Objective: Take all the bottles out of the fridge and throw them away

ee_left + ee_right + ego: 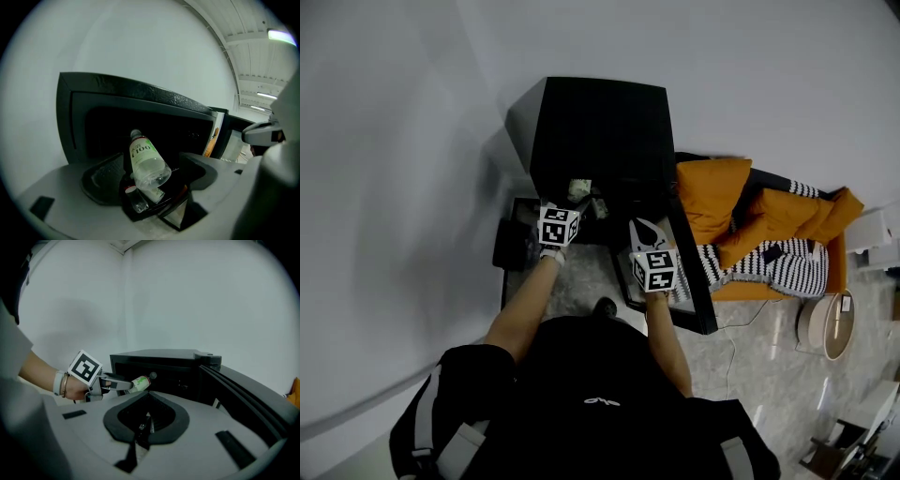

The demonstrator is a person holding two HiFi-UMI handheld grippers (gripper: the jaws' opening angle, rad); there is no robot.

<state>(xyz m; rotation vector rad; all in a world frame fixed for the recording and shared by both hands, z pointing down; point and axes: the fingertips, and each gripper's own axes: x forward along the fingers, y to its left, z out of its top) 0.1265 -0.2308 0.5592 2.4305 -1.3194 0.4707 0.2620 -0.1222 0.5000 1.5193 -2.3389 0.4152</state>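
The left hand-held gripper [150, 174] had its jaws spread, pads clear of the green-labelled bottle [146, 161] tilted between them, just in front of the open fridge [140, 93]. The right hand-held gripper [143, 427] was pressed together, empty. A clean drop likely needed the bottle centred over the dark container [180, 194] before the fridge. The fridge's inside was too dark to read.

- Fridge [595, 131]: against the wall, its door [694, 281] swung open to the right.
- Left tool [574, 202]: before the fridge opening, a bottle [147, 159] between its jaws.
- Second bottle [136, 199]: beneath the first, in what may be a bin [176, 197].
- Right tool [645, 234]: right of the left tool, beside the door.
- Sofa [712, 202]: right of the fridge.
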